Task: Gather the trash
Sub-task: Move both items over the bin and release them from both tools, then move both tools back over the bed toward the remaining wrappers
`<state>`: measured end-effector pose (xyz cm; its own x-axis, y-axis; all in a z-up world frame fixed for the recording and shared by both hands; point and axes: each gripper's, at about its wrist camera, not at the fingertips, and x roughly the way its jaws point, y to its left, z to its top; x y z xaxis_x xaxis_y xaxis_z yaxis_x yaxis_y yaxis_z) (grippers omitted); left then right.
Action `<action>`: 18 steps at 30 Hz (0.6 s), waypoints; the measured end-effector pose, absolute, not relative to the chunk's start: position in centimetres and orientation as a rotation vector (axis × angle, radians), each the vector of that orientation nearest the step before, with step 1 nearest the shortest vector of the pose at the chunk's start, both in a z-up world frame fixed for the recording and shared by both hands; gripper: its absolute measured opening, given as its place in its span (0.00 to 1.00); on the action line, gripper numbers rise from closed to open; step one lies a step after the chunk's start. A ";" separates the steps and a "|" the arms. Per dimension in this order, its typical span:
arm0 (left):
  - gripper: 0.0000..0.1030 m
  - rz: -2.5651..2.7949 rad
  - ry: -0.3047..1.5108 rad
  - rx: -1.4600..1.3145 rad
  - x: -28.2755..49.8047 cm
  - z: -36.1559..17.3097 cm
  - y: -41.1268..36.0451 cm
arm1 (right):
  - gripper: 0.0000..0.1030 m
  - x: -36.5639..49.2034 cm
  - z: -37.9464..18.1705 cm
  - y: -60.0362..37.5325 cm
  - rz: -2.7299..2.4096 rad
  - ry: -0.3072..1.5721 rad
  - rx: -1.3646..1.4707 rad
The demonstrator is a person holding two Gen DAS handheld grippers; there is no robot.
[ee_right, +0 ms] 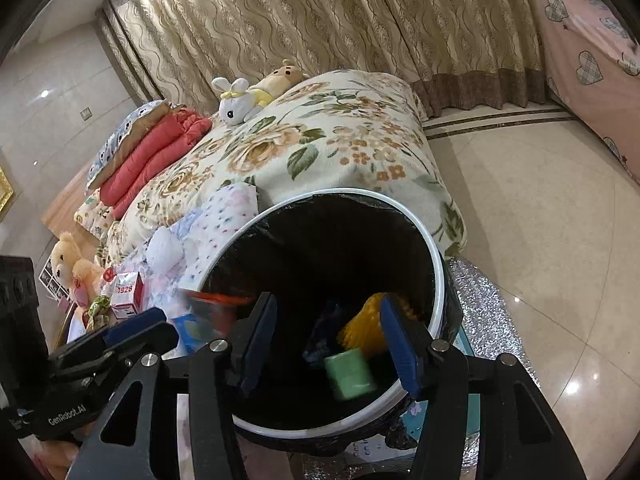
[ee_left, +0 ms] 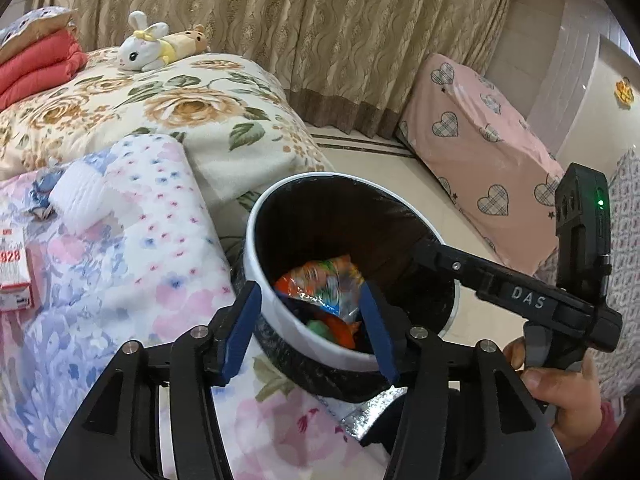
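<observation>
Trash bin (ee_left: 280, 300), white rim with a black liner, stands at the near edge of the bed, between the two grippers; its mouth is tilted toward both cameras. Inside it, from the left wrist view: a crumpled colourful snack wrapper (ee_left: 324, 284) lying on orange and green scraps. From the right wrist view, blurred: a green roll-shaped piece (ee_right: 350, 374), a yellow ridged piece (ee_right: 362, 322), a dark blue wrapper (ee_right: 320, 340). Left gripper (ee_left: 310, 332) held over the bin's near rim, blue pads spread apart with nothing pinched; the rim and the snack wrapper show through the gap. Right gripper (ee_right: 334, 344) likewise spread over the bin mouth, the green piece and the yellow piece showing between its fingers but not pressed by either. A person's hand (ee_left: 560, 392) grips the right gripper's handle at the right of the left view. Just left of the bin, on a pastel floral sheet (ee_left: 140, 248): white crumpled tissue (ee_left: 80, 196), a red-and-white carton (ee_left: 14, 268); a small green-yellow wrapper (ee_right: 98, 306) lies beside the carton. Beyond, a rose-print blanket (ee_left: 180, 112), folded red quilt (ee_left: 36, 68), white bunny plush (ee_left: 146, 50), a bear plush (ee_right: 70, 266) at the far left. Beige curtains (ee_left: 320, 20) behind; silver foil mat (ee_right: 484, 300) and glossy tile floor (ee_right: 540, 220) to the right.
</observation>
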<state>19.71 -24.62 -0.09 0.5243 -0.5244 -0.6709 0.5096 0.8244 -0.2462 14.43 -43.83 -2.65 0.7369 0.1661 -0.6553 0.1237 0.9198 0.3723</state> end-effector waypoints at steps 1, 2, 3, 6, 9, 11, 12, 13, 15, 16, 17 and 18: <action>0.51 -0.616 0.811 -0.033 19.6 -0.2 -24.3 | 0.59 14.3 -2.5 -43.7 0.024 0.742 0.411; 0.52 -0.616 0.815 -0.049 19.6 -0.2 -23.9 | 0.61 14.1 -2.4 -43.6 0.023 0.736 0.410; 0.52 -0.612 0.817 -0.060 19.5 -0.3 -23.6 | 0.63 14.1 -2.2 -43.5 0.023 0.731 0.409; 0.54 -0.589 0.818 -0.091 19.0 -0.7 -22.2 | 0.70 13.7 -1.8 -42.9 0.032 0.716 0.414; 0.55 -0.562 0.828 -0.117 18.5 -1.3 -20.6 | 0.78 13.4 -1.4 -41.9 0.048 0.703 0.410; 0.55 -0.536 0.837 -0.122 18.2 -1.9 -19.4 | 0.80 13.4 -1.3 -41.1 0.063 0.701 0.411; 0.55 -0.523 0.841 -0.126 18.0 -2.1 -18.8 | 0.81 13.4 -1.3 -40.5 0.074 0.702 0.411; 0.55 -0.514 0.844 -0.132 17.8 -2.3 -18.3 | 0.83 13.5 -1.4 -40.0 0.085 0.705 0.411; 0.56 -0.487 0.852 -0.148 17.5 -2.8 -16.9 | 0.85 13.4 -1.5 -38.9 0.103 0.709 0.408; 0.56 -0.474 0.854 -0.155 17.3 -2.9 -16.1 | 0.85 13.5 -1.6 -38.3 0.116 0.714 0.407; 0.56 -0.459 0.855 -0.161 17.1 -3.1 -15.4 | 0.85 13.6 -1.7 -37.8 0.124 0.718 0.408; 0.56 -0.448 0.855 -0.165 17.0 -3.2 -14.7 | 0.85 13.6 -1.8 -37.2 0.137 0.725 0.408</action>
